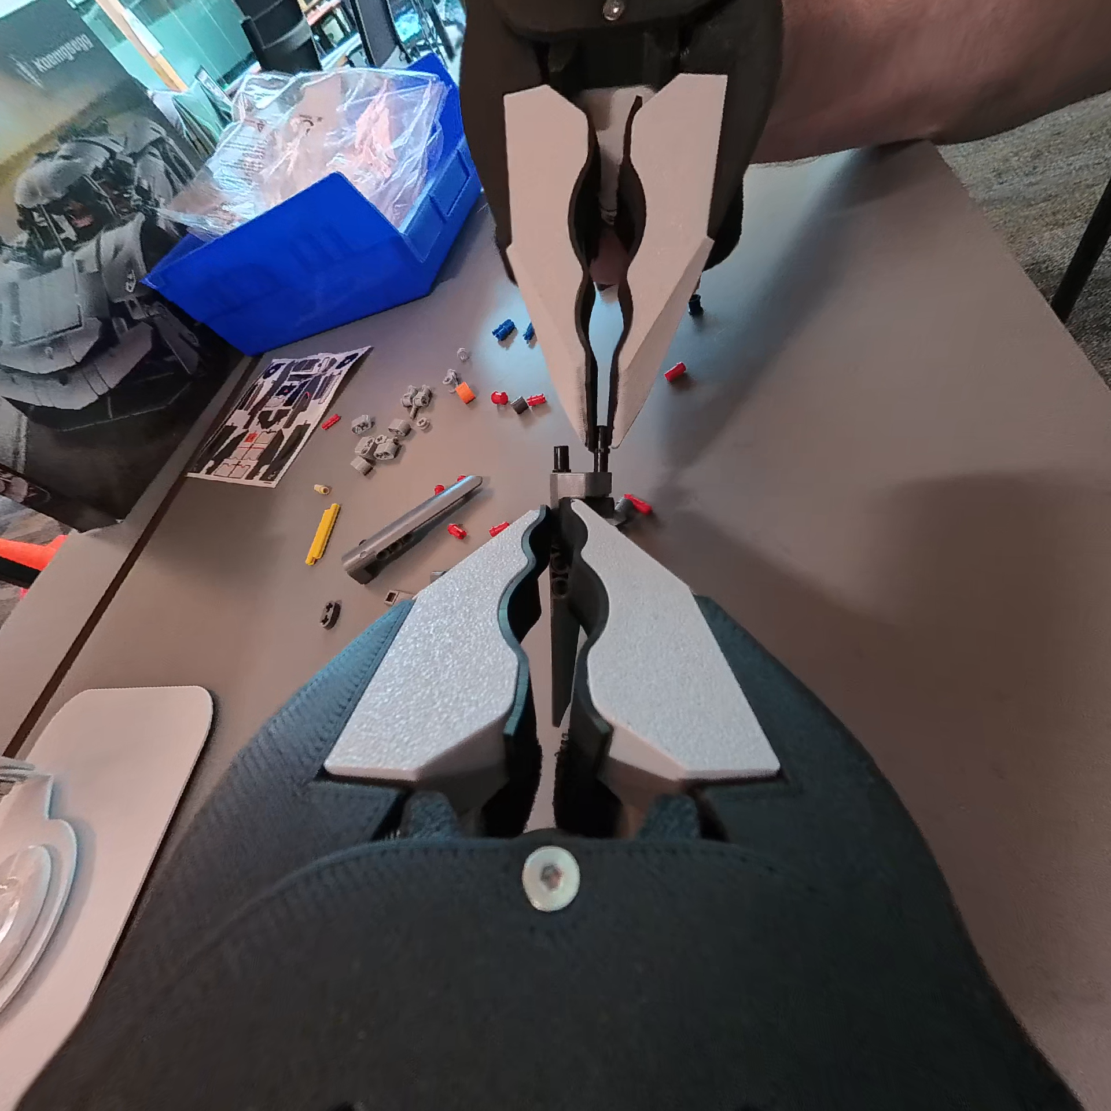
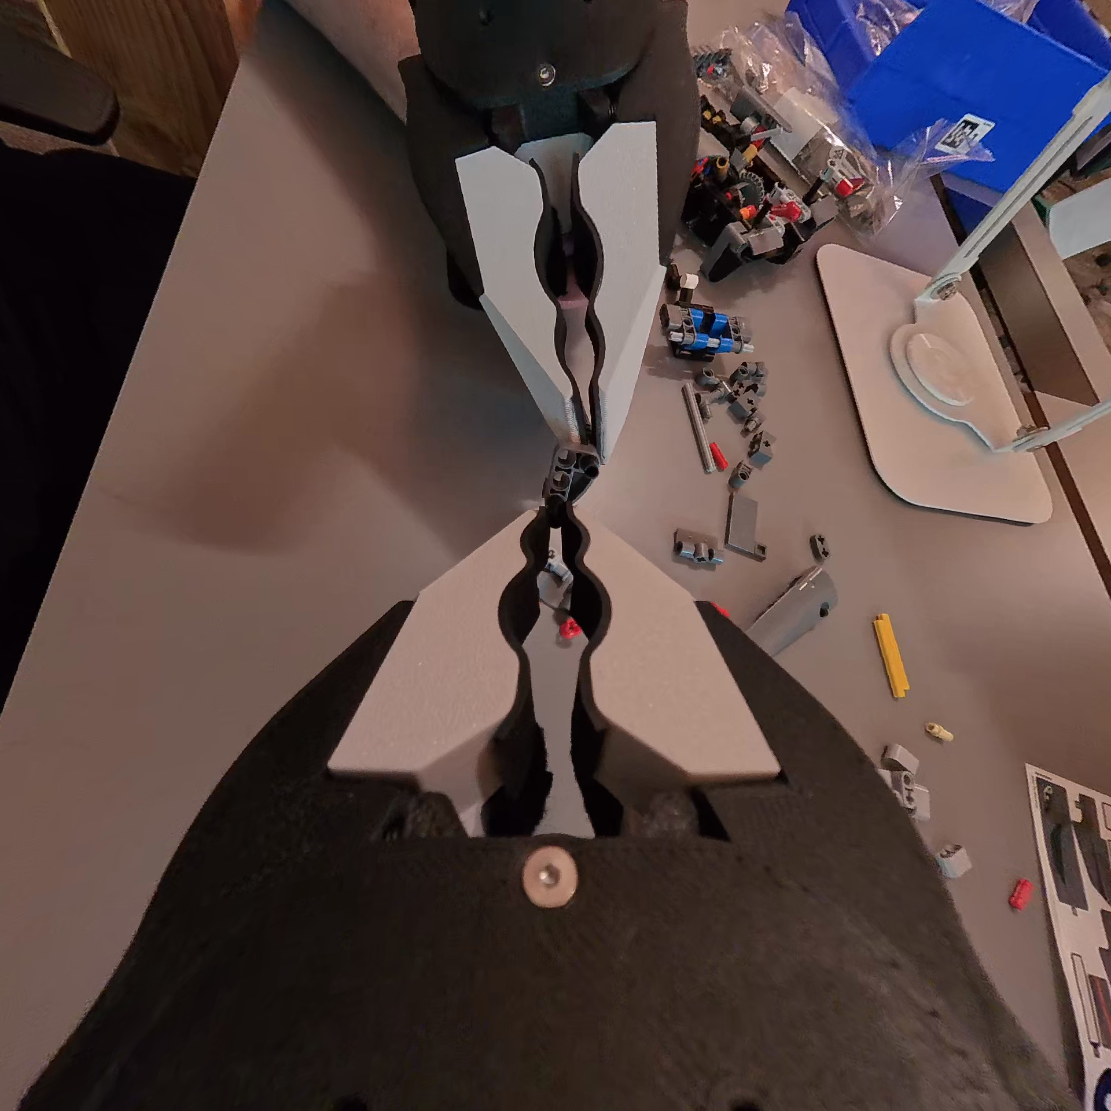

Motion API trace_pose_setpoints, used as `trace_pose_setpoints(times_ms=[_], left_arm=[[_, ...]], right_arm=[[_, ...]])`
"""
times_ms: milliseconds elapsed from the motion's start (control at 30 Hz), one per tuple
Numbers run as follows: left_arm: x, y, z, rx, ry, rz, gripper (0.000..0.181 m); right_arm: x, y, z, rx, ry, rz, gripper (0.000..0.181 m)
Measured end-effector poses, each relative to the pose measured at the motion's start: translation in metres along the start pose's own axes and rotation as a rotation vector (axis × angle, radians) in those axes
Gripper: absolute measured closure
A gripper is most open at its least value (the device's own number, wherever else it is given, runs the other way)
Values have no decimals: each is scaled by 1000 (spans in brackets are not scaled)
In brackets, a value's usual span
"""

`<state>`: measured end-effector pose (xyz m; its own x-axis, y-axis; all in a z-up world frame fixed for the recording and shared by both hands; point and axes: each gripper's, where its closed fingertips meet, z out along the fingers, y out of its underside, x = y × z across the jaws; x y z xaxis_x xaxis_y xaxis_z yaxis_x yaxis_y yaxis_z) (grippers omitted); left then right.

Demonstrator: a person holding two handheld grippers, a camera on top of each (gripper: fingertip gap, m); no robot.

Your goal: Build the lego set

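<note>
Above the grey surface (image 1: 841,421), my left hand-held gripper (image 1: 562,511) pinches a dark beam with a grey connector (image 1: 580,483); my right hand-held gripper (image 1: 599,439) pinches a black pin (image 1: 600,452) at its hole. If I push off-axis, I judge the pin could pop loose among the scattered pieces (image 1: 385,436) far left.

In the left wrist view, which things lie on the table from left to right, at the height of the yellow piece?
Yellow piece → grey tube → left gripper, shut on a dark beam.
</note>
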<state>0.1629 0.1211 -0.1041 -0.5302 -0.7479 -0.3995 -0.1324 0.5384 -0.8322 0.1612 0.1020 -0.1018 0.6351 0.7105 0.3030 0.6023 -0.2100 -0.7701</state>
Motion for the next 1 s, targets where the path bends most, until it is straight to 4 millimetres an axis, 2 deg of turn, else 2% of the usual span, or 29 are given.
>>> trace_pose_setpoints(times_ms=[233, 667, 1000], left_arm=[[-4, -3, -2, 23, -3, -48, 181], [-8, -14, -8, 89, 9, -116, 181], [-7, -15, -9, 99, 3, -113, 181]], right_arm=[[4, -6, -2, 31, 47, -20, 181], [7, -15, -10, 146, 28, 67, 180], [6, -15, -9, 145, 19, 53, 180]])
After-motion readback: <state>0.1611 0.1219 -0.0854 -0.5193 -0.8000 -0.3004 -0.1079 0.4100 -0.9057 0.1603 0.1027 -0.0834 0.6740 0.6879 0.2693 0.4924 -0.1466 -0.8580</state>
